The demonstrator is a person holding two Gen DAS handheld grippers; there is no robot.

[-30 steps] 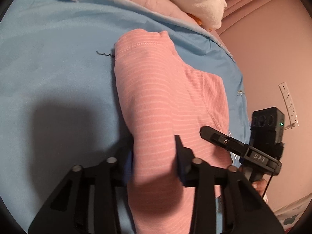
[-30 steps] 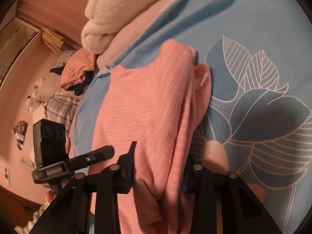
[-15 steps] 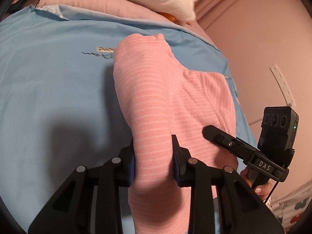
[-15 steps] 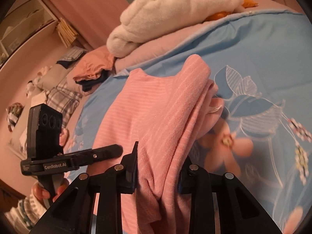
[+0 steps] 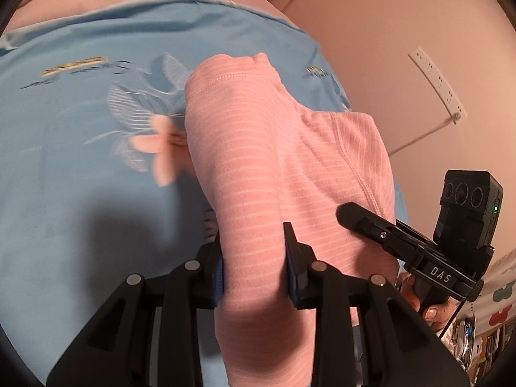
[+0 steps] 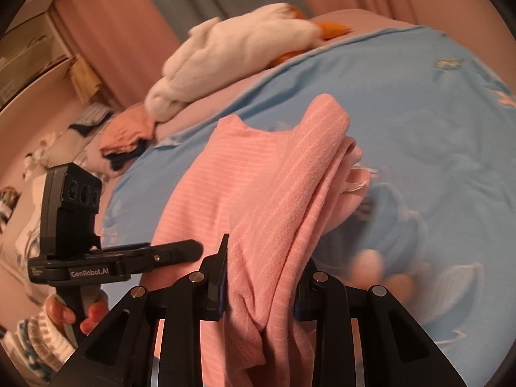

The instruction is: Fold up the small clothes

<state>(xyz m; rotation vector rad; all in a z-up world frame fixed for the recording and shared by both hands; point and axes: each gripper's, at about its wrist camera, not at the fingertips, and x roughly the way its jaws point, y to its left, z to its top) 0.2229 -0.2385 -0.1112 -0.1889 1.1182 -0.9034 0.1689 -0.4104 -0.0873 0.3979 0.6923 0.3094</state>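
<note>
— Blue bedspread (image 6: 419,103) with a flower print fills the background, and a white plush toy (image 6: 232,54) lies at its far edge. Where is the garment?

— The pink striped garment (image 5: 258,167) is raised above the bedspread, strung between both tools. The left gripper (image 5: 254,267) is clamped onto a bunched edge nearest its camera; the right gripper (image 6: 261,274) pinches another bunched part, with the layers hanging in folds past its fingers.

— Why hold two points?

— I'd judge it keeps the cloth spread and taut enough to lay one half over the other, rather than dragging it across the bedspread.

— And the far end?

— It rests on or just above the bedspread; I cannot tell which. A pile of other clothes (image 6: 125,142) sits beyond the bedspread's edge, near the plush toy.
</note>
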